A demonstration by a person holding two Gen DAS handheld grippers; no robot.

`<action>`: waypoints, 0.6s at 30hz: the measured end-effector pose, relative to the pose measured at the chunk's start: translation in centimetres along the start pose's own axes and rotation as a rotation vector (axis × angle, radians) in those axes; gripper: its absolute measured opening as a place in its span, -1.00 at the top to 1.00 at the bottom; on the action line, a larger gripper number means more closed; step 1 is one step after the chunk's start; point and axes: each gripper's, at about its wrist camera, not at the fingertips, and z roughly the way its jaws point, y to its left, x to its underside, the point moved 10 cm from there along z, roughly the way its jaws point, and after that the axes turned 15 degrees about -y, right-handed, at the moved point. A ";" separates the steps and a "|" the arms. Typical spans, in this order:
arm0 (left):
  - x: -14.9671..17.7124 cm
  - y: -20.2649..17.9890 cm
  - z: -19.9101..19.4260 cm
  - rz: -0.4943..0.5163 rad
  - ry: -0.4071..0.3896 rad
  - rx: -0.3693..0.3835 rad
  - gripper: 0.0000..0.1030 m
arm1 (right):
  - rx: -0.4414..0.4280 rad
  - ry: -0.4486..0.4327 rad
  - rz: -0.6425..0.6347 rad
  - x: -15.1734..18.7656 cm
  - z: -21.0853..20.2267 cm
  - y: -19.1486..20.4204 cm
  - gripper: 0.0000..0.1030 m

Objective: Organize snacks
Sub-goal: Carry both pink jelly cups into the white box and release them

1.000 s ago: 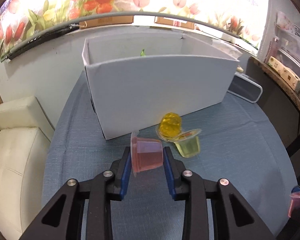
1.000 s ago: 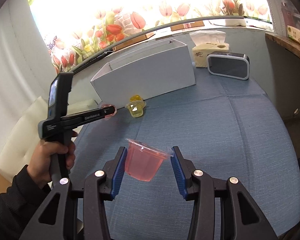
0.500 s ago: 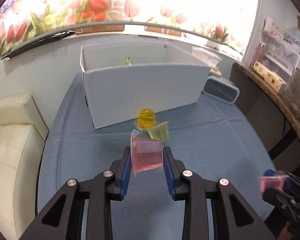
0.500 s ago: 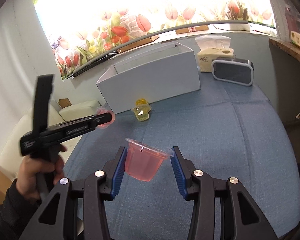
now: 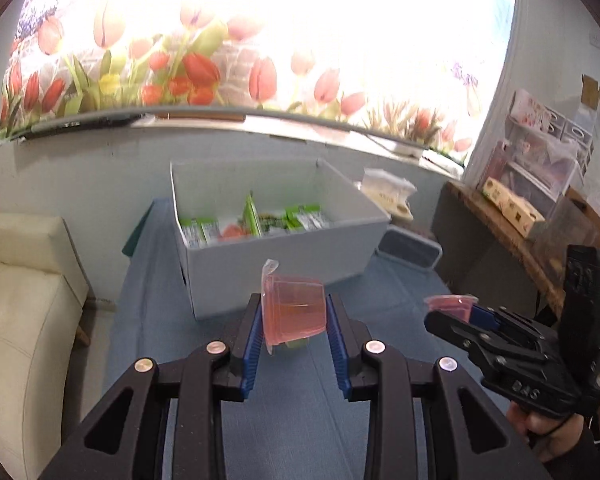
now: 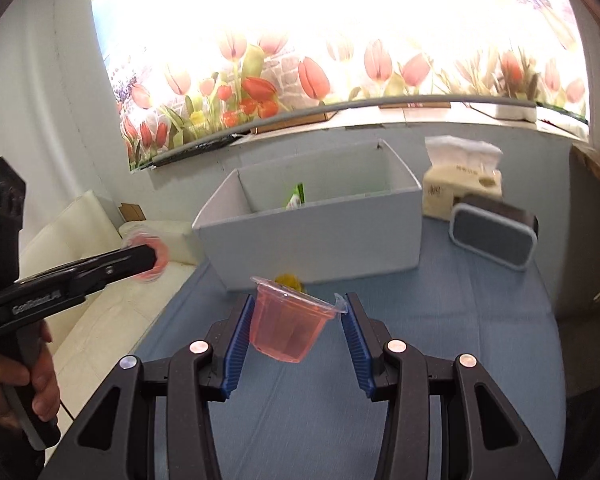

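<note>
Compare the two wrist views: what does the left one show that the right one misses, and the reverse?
Left wrist only: the box's contents, green snack packets lying on its floor, plus a shelf of boxes at the right.

Right wrist only: a yellow jelly cup on the table behind the held cup, and the full tissue box.

Both: the white box, the blue tablecloth, the cream sofa, and each gripper, left gripper and right gripper, shut on a pink jelly cup.

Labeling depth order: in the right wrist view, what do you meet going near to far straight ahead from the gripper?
right gripper clamping a pink jelly cup → yellow jelly cup on the blue tablecloth → white box → wall ledge → tulip mural.
</note>
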 end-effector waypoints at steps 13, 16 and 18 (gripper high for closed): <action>-8.3 2.3 9.8 0.011 -0.023 -0.008 0.33 | -0.017 0.000 -0.065 -9.3 11.1 -0.4 0.05; -7.9 3.6 12.8 -0.003 0.013 -0.020 0.33 | 0.002 0.050 -0.067 -9.0 14.8 -1.8 0.05; -7.2 4.4 14.5 0.002 0.038 -0.031 0.34 | 0.004 0.079 -0.051 -8.5 16.4 -2.6 0.05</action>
